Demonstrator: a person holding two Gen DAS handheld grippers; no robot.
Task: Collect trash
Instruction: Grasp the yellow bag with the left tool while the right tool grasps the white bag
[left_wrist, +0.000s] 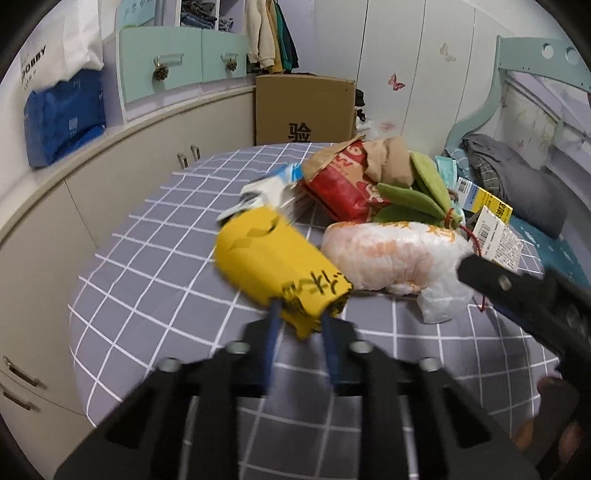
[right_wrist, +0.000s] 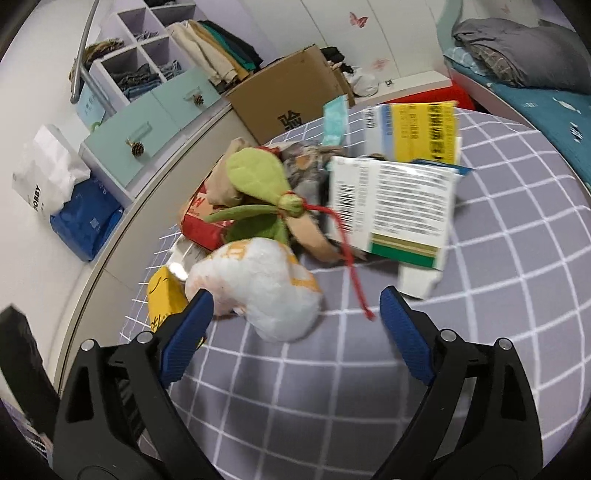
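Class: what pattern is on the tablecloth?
Grey tablecloth with a white grid; right wrist view.

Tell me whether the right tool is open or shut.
Open. In the right wrist view the right tool has its blue fingers spread wide, empty, near the white-and-orange crumpled plastic bag on the grey checked cloth.

Yellow bag (left_wrist: 280, 266) print motion-blurred, white carton (right_wrist: 391, 210) text unreadable, cardboard box (left_wrist: 304, 110) base hidden

The white bag (left_wrist: 74, 33) at far left reads "DOBBY", seen again on the same bag (right_wrist: 44, 184) in the right wrist view. The cardboard box (left_wrist: 303, 107) bears the black character "验". The red paper bag (left_wrist: 343, 184), yellow wrapper (left_wrist: 277, 266) and printed cartons (right_wrist: 391, 206) carry text and barcodes too blurred to read.
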